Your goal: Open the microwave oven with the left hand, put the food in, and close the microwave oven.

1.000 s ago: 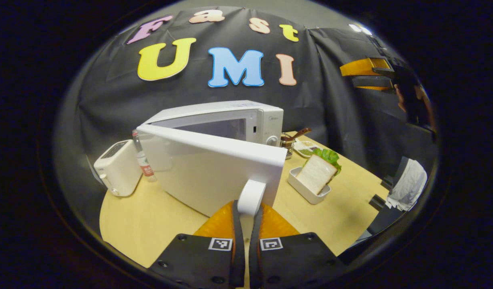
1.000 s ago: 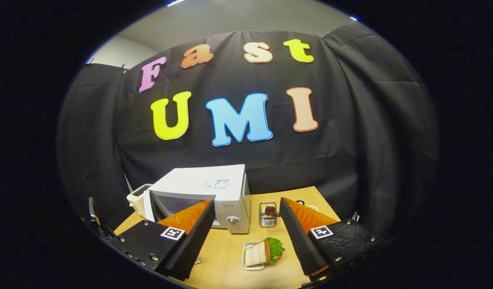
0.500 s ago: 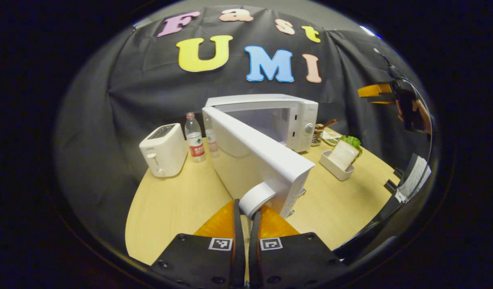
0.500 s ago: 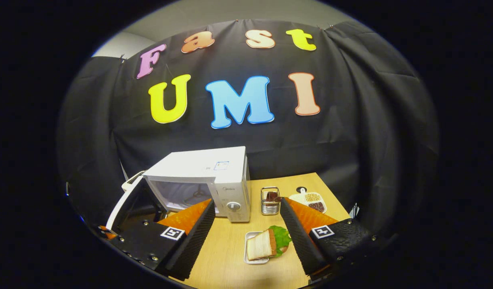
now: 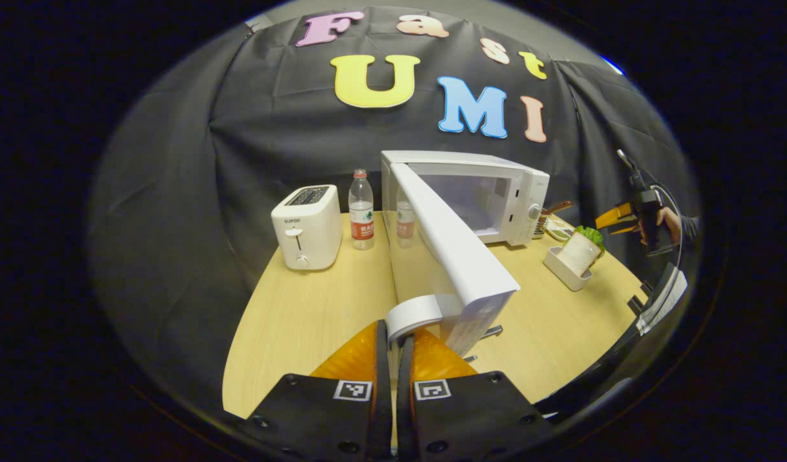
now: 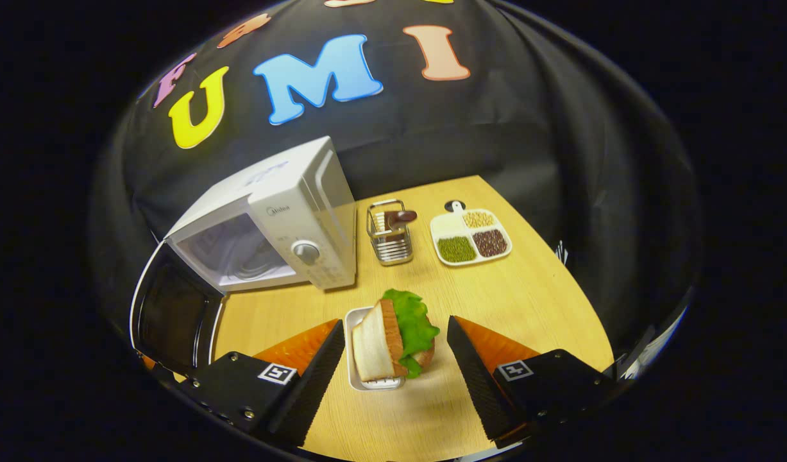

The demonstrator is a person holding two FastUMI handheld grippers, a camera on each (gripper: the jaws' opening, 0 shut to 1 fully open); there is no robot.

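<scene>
The white microwave [image 5: 496,192] stands at the back of the table with its door [image 5: 457,256] swung wide open, so the cavity shows. My left gripper [image 5: 394,337] is shut on the door's white handle [image 5: 419,311]. In the right gripper view the microwave [image 6: 271,205] and its open dark-windowed door [image 6: 175,314] lie to the left. The sandwich [image 6: 393,333], bread with lettuce, stands on edge in a small white dish [image 6: 353,359]. My right gripper [image 6: 396,330] hangs open just above it, one finger on each side. The sandwich [image 5: 579,250] and the right gripper [image 5: 614,217] also appear far right in the left gripper view.
A white toaster [image 5: 306,224] and a water bottle [image 5: 361,208] stand left of the microwave. A wire utensil holder [image 6: 390,234] and a divided plate of beans [image 6: 470,237] sit behind the sandwich. The wooden table [image 6: 528,301] has a rounded edge.
The left gripper has pulled the microwave door from partly open to wide open. The right gripper has dropped down and forward over the sandwich.
</scene>
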